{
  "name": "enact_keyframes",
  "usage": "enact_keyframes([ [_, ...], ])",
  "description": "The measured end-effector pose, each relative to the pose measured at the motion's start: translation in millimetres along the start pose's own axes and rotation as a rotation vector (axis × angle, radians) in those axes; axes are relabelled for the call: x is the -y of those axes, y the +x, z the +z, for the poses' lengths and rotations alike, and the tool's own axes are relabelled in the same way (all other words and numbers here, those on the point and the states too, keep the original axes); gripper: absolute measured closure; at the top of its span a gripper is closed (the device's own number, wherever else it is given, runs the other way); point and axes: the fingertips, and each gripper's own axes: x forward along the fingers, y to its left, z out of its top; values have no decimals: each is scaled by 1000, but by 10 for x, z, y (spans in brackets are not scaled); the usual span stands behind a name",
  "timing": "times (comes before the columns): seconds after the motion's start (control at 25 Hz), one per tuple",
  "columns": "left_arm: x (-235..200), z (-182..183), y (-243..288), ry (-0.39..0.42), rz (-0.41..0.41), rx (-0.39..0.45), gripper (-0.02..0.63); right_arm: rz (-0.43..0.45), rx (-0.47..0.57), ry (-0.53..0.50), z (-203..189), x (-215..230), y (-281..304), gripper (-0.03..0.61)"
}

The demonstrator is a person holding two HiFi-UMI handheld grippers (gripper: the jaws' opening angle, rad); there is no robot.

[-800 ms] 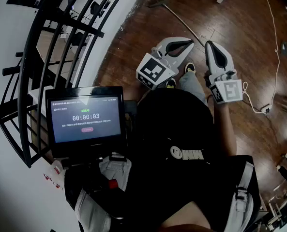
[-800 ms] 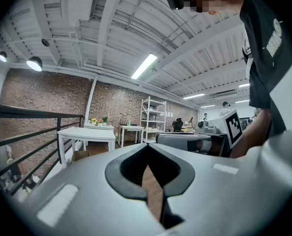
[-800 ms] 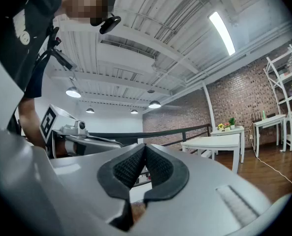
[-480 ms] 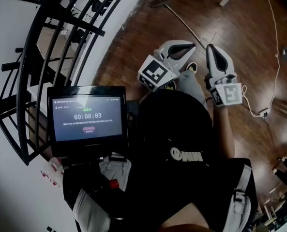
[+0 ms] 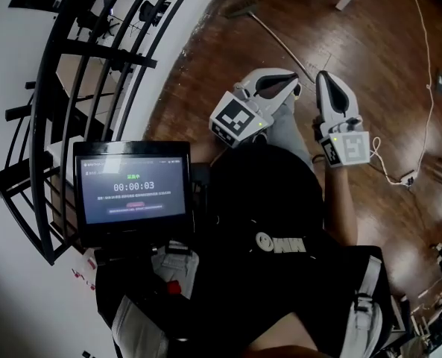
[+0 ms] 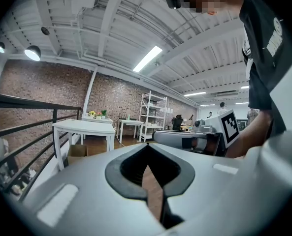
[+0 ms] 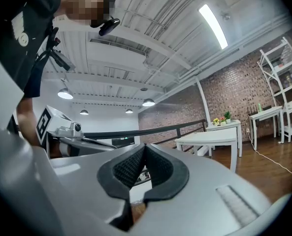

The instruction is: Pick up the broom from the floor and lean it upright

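Looks like a loft-style open office or workshop. Shows a red-brown brick wall (image 6: 42, 90), white beamed ceiling (image 6: 111, 28), white rectangular table (image 6: 81, 128), white open metal shelving rack (image 6: 153, 114), dark wooden plank floor (image 5: 370, 58) and black metal railing (image 6: 27, 102).

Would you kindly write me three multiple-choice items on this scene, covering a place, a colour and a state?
1. Where is the broom? A on the wooden floor B on a table C in a gripper
2. What colour is the railing? A white B black C red
3. How do the left gripper's jaws stand? A wide apart B closed on the broom C closed, empty
Answers: 1 A, it lies on the boards; 2 B, its bars are black; 3 C, the tips meet, nothing between.
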Motion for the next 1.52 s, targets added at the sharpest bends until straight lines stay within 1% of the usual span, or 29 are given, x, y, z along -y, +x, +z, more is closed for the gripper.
enact_keyframes([
  [0.12, -194, -152, 156, 15, 7, -27, 600, -1, 5, 9, -181, 209, 168, 575],
  [0.2, -136, -137, 49, 33, 27, -12, 600, 14, 25, -20, -173, 118, 122, 575],
  [0.28, 13, -48, -186, 61, 53, 25, 600, 42, 52, -45, -49, -126, 9, 575],
  [0.4, 271, -6, -477, 91, 69, 40, 600, 51, 76, -60, 52, -404, -282, 575],
  [0.52, 643, 63, -472, 104, 64, 59, 600, 43, 87, -63, 91, -446, -687, 575],
  [0.6, 780, 36, -421, 103, 73, 66, 600, 49, 81, -68, 20, -410, -848, 575],
  [0.68, 632, 31, -337, 108, 86, 54, 600, 56, 68, -67, -18, -318, -727, 577],
  [0.76, 353, 76, -256, 123, 73, 47, 600, 51, 60, -56, 38, -261, -465, 577],
  [0.88, 67, 216, -252, 112, 58, 56, 600, 57, 69, -58, 143, -280, -152, 575],
  [1.0, -26, 305, -225, 129, 52, 87, 600, 46, 56, -94, 197, -269, -51, 575],
  [1.12, -70, 323, -156, 148, 18, 107, 600, 20, 85, -136, 247, -235, -44, 575],
  [1.2, -108, 300, -253, 148, 23, 94, 600, 14, 78, -145, 254, -325, -18, 575],
  [1.32, -161, 277, -331, 144, 32, 79, 600, 6, 55, -150, 389, -432, 46, 575],
  [1.4, -308, 180, -167, 146, 13, 77, 600, -15, 49, -165, 215, -228, 128, 575],
  [1.48, -580, -77, 124, 148, -19, 51, 600, -44, 30, -154, -80, 114, 330, 575],
  [1.52, -734, -229, 276, 162, -35, 29, 600, -58, 15, -142, -218, 291, 449, 575],
])
